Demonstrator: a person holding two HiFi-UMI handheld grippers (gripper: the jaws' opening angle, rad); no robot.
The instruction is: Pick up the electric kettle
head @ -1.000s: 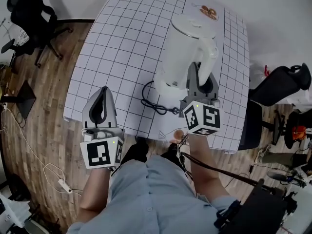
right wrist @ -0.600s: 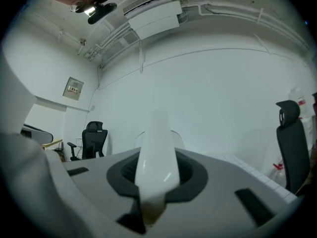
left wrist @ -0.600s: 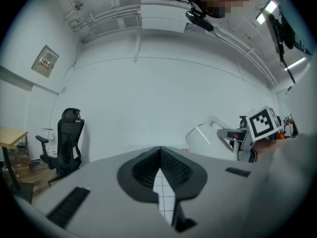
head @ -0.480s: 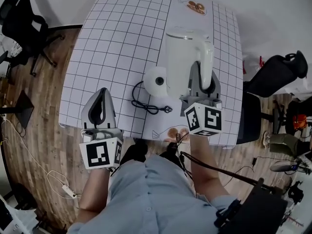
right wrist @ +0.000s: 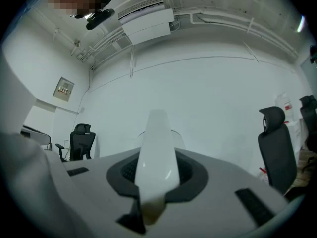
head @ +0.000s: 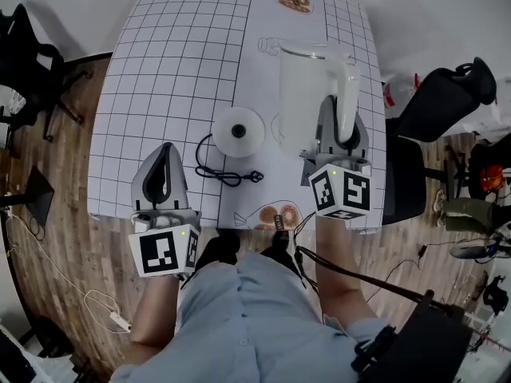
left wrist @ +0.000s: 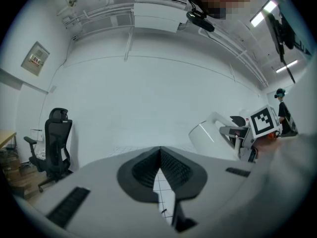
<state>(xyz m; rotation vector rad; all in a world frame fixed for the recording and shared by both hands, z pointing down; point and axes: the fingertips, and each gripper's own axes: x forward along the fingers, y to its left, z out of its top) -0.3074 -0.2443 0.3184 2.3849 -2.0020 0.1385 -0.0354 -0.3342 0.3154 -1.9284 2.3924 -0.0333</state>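
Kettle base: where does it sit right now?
In the head view the kettle base sits on the gridded table, left of the kettle and apart from it, its cord trailing toward the near edge.

Kettle held clear of its base
The right tool (head: 342, 132) clamps the kettle (head: 307, 94) by its handle (head: 348, 94); base (head: 238, 132) and cord (head: 223, 171) lie on the desk (head: 176, 62) beside it.

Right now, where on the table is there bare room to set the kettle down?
Bare: the table grid left of the base and beyond the left tool, to the far edge. Crowded: base, cord and the kettle held in the right tool.
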